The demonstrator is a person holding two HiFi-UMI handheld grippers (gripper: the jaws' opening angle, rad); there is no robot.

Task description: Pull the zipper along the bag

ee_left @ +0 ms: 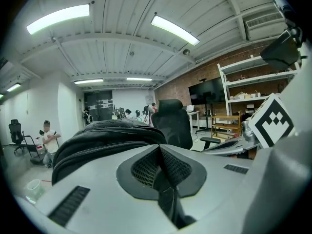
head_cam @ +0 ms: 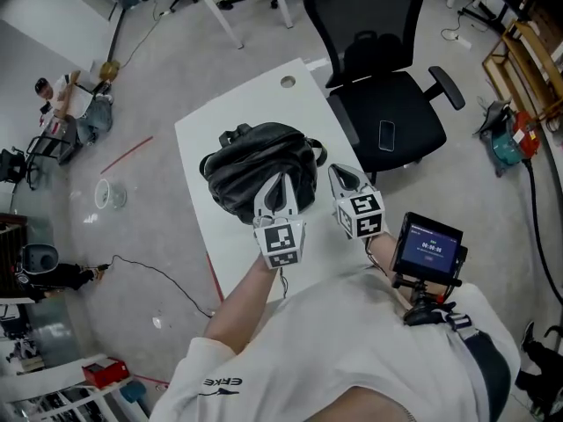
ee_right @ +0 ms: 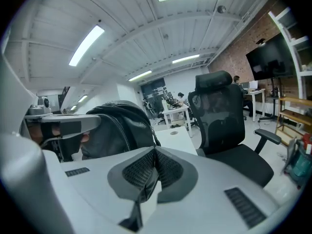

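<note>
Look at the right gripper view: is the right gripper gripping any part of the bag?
No: the right gripper is closed on nothing, and the black bag sits apart beyond its tips.

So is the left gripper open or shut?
Shut. The left gripper has its jaws meeting at the tips, with nothing between them.

One black backpack [head_cam: 259, 170] is counted on one white table [head_cam: 230, 117]. Two grippers are counted, the left gripper [head_cam: 281, 179] and the right gripper [head_cam: 339, 174] (one marker cube on each). One black office chair [head_cam: 387, 104] is seen by the table's right edge, one phone [head_cam: 386, 135] on its seat.
</note>
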